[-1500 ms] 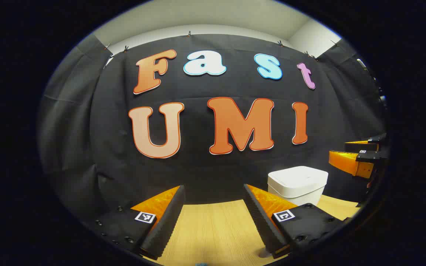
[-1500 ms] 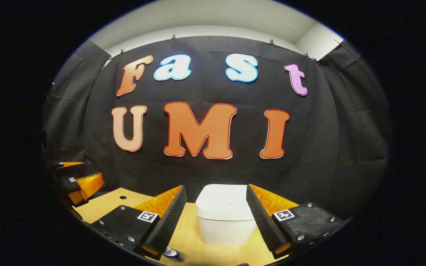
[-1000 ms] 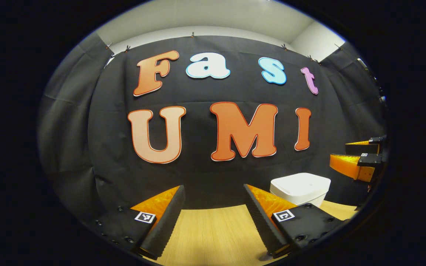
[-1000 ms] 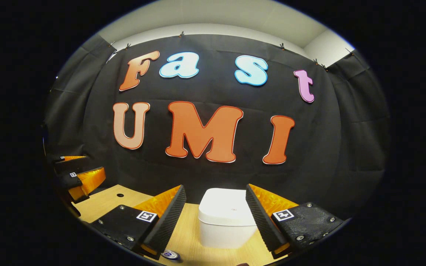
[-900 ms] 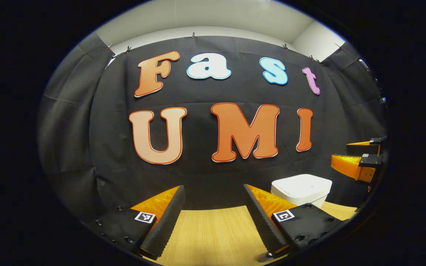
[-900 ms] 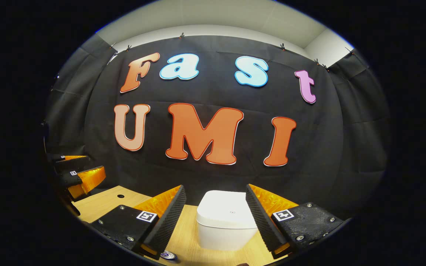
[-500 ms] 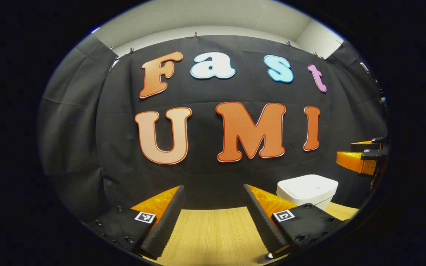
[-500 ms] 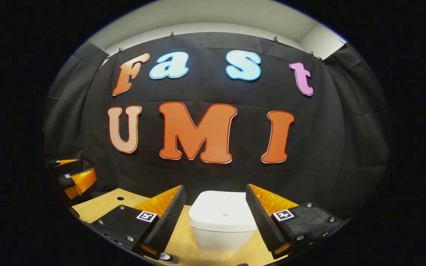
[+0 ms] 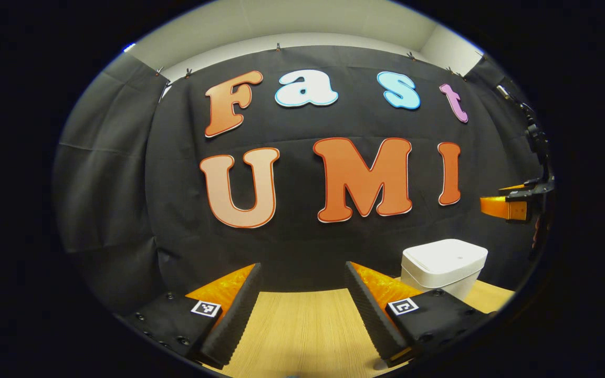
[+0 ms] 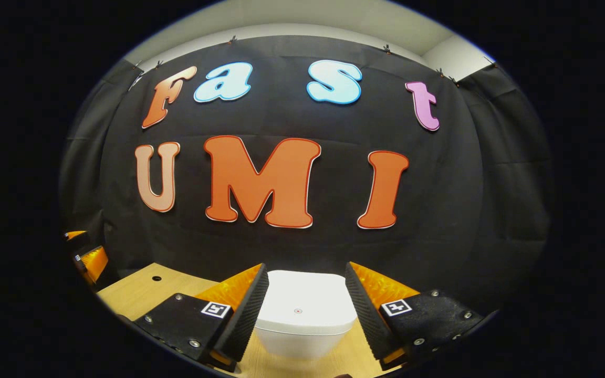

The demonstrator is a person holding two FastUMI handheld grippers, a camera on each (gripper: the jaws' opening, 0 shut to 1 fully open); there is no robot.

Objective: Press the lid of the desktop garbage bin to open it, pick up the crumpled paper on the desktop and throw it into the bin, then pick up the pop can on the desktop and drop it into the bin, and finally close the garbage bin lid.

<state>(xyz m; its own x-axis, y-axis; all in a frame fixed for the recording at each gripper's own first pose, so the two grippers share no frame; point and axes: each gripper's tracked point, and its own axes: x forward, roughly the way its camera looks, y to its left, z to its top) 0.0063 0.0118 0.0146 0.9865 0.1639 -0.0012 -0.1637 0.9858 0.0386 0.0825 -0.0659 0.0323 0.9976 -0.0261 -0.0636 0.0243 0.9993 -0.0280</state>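
Note:
The white desktop bin stands with its lid shut, close in front of my right gripper. In the right gripper view the bin appears between that gripper's spread fingers, which are open and hold nothing. In the left gripper view the bin sits at the right on the wooden table, and the right gripper hovers above and to the right of it. My left gripper is open over bare wood with nothing between its fingers. The left gripper also appears at the far left of the right gripper view.
The black cloth wall rises just behind the bin and the table's back edge. A small round hole marks the tabletop left of the bin. Bare wood lies in front of the left gripper.
My right gripper has moved forward and closer to the bin, which looks larger and lower between its fingers; the fingers narrowed slightly. In the left gripper view the bin slid rightward.

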